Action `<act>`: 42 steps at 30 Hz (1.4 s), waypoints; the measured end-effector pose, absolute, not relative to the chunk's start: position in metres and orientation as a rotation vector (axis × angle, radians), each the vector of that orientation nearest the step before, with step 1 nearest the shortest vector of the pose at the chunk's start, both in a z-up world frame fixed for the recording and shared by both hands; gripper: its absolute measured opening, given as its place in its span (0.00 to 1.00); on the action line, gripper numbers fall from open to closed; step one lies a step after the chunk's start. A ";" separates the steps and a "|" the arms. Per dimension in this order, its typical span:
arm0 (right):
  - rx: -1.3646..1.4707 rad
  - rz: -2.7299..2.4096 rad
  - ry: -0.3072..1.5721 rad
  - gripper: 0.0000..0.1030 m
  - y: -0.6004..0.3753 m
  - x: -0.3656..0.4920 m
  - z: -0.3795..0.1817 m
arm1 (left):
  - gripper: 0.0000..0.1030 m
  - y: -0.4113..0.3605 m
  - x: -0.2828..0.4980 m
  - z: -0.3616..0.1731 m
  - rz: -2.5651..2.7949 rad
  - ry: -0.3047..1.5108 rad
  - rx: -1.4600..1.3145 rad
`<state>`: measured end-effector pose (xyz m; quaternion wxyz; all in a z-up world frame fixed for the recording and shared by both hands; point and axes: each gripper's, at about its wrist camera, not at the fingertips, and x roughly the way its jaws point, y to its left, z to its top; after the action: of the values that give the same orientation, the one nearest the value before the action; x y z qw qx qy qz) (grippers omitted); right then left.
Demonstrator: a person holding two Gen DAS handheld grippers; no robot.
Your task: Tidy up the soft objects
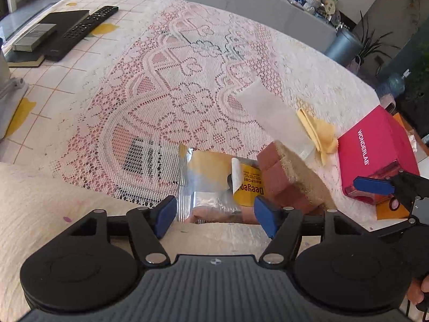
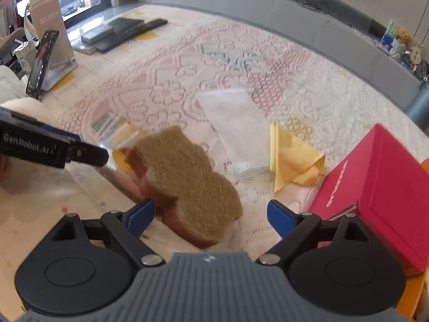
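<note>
A brown sponge with a tan scouring top (image 2: 187,177) lies on the lace cloth, tilted; it also shows in the left wrist view (image 1: 292,177). Left of it lies a clear and yellow plastic packet (image 1: 214,182), partly under the sponge. A yellow cloth (image 2: 292,158) lies folded to the right, next to a white flat pouch (image 2: 236,131). My left gripper (image 1: 215,216) is open, its pads on either side of the packet's near end. My right gripper (image 2: 211,216) is open, with the sponge's near end between its fingers.
A pink WONDERLAB box (image 2: 375,187) stands at the right edge. Remote controls and dark flat boxes (image 1: 67,32) lie far left. A phone on a stand (image 2: 43,61) stands at the left. A white padded edge (image 1: 53,201) runs along the near side.
</note>
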<state>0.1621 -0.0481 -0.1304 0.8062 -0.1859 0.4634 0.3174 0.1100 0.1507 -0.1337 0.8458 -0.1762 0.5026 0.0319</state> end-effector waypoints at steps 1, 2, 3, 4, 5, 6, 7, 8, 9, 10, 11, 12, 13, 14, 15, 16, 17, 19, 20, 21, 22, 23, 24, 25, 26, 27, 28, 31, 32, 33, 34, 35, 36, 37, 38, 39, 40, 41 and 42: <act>-0.394 0.679 0.995 0.87 -0.048 0.163 -0.134 | 0.76 0.149 0.113 -0.136 0.068 1.071 -0.361; -0.391 0.682 0.997 0.87 -0.046 0.163 -0.137 | 0.77 0.148 0.116 -0.138 0.069 1.082 -0.350; -0.391 0.689 0.998 0.87 -0.044 0.164 -0.140 | 0.77 0.146 0.120 -0.140 0.071 1.094 -0.343; -0.392 0.696 0.999 0.87 -0.041 0.164 -0.143 | 0.77 0.146 0.123 -0.142 0.071 1.102 -0.341; -0.394 0.703 0.999 0.87 -0.038 0.165 -0.145 | 0.77 0.146 0.125 -0.144 0.072 1.108 -0.344; -0.398 0.709 0.999 0.87 -0.035 0.166 -0.148 | 0.78 0.146 0.128 -0.147 0.079 1.114 -0.347; -0.406 0.709 0.998 0.87 -0.032 0.167 -0.151 | 0.78 0.146 0.131 -0.150 0.090 1.121 -0.349; -0.419 0.707 0.994 0.87 -0.029 0.169 -0.153 | 0.78 0.147 0.134 -0.152 0.097 1.128 -0.353; -0.425 0.710 0.989 0.87 -0.027 0.169 -0.154 | 0.79 0.147 0.136 -0.154 0.103 1.134 -0.357; -0.427 0.717 0.985 0.86 -0.026 0.170 -0.155 | 0.79 0.147 0.138 -0.156 0.109 1.139 -0.363; -0.425 0.724 0.987 0.83 -0.025 0.171 -0.156 | 0.79 0.148 0.139 -0.158 0.115 1.144 -0.370; -0.422 0.726 0.983 0.82 -0.025 0.171 -0.157 | 0.80 0.148 0.142 -0.160 0.119 1.148 -0.381; -0.419 0.725 0.977 0.82 -0.026 0.171 -0.158 | 0.81 0.148 0.143 -0.161 0.121 1.150 -0.391; -0.418 0.724 0.972 0.79 -0.026 0.170 -0.158 | 0.82 0.149 0.144 -0.163 0.122 1.152 -0.402; -0.421 0.715 0.962 0.72 -0.027 0.170 -0.159 | 0.83 0.149 0.146 -0.165 0.118 1.154 -0.414; -0.428 0.704 0.952 0.69 -0.028 0.169 -0.159 | 0.85 0.149 0.147 -0.166 0.114 1.158 -0.425; -0.423 0.703 0.947 0.68 -0.029 0.169 -0.160 | 0.86 0.149 0.148 -0.168 0.114 1.161 -0.433; -0.418 0.695 0.940 0.66 -0.030 0.168 -0.160 | 0.83 0.147 0.150 -0.168 0.113 1.157 -0.435; -0.423 0.692 0.932 0.64 -0.030 0.167 -0.160 | 0.82 0.147 0.150 -0.168 0.113 1.154 -0.431; -0.427 0.688 0.923 0.63 -0.030 0.165 -0.160 | 0.76 0.146 0.149 -0.167 0.112 1.149 -0.428; -0.430 0.684 0.916 0.62 -0.030 0.164 -0.160 | 0.65 0.146 0.148 -0.166 0.103 1.141 -0.433; -0.430 0.679 0.909 0.62 -0.031 0.162 -0.159 | 0.60 0.146 0.147 -0.166 0.089 1.136 -0.446; -0.423 0.680 0.903 0.55 -0.032 0.161 -0.158 | 0.55 0.146 0.144 -0.164 0.098 1.126 -0.447; -0.415 0.681 0.889 0.51 -0.034 0.159 -0.155 | 0.49 0.146 0.142 -0.162 0.102 1.112 -0.448; -0.407 0.676 0.886 0.50 -0.035 0.157 -0.152 | 0.46 0.146 0.139 -0.160 0.107 1.094 -0.446; -0.397 0.672 0.890 0.47 -0.036 0.157 -0.151 | 0.39 0.145 0.137 -0.157 0.110 1.080 -0.444; -0.390 0.669 0.888 0.46 -0.038 0.157 -0.150 | 0.34 0.145 0.135 -0.155 0.113 1.066 -0.444; -0.365 0.653 0.884 0.43 -0.041 0.155 -0.148 | 0.25 0.142 0.129 -0.147 0.105 1.022 -0.433; -0.359 0.648 0.878 0.41 -0.042 0.154 -0.147 | 0.24 0.142 0.127 -0.145 0.100 1.007 -0.434; -0.356 0.643 0.875 0.41 -0.043 0.153 -0.145 | 0.23 0.142 0.125 -0.143 0.096 0.992 -0.437; -0.351 0.640 0.874 0.40 -0.043 0.153 -0.144 | 0.21 0.142 0.123 -0.141 0.093 0.980 -0.441; -0.349 0.634 0.869 0.35 -0.044 0.152 -0.143 | 0.20 0.141 0.122 -0.139 0.091 0.968 -0.444; -0.352 0.626 0.859 0.33 -0.045 0.151 -0.141 | 0.19 0.140 0.120 -0.137 0.086 0.953 -0.447; -0.352 0.619 0.853 0.33 -0.045 0.150 -0.139 | 0.17 0.140 0.119 -0.134 0.084 0.942 -0.449; -0.347 0.614 0.848 0.32 -0.046 0.150 -0.137 | 0.17 0.139 0.118 -0.132 0.084 0.934 -0.450; -0.340 0.609 0.847 0.32 -0.047 0.149 -0.135 | 0.16 0.138 0.116 -0.129 0.084 0.924 -0.448; -0.333 0.604 0.846 0.32 -0.049 0.149 -0.133 | 0.15 0.137 0.115 -0.127 0.083 0.914 -0.446; -0.328 0.599 0.841 0.31 -0.051 0.149 -0.131 | 0.14 0.136 0.113 -0.125 0.082 0.905 -0.444; -0.325 0.592 0.835 0.31 -0.052 0.148 -0.129 | 0.14 0.135 0.111 -0.122 0.081 0.897 -0.444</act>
<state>0.1481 -0.0523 -0.1288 0.8593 -0.1550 0.3976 0.2819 0.1114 0.1354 -0.1219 0.8765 -0.2126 0.4300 0.0390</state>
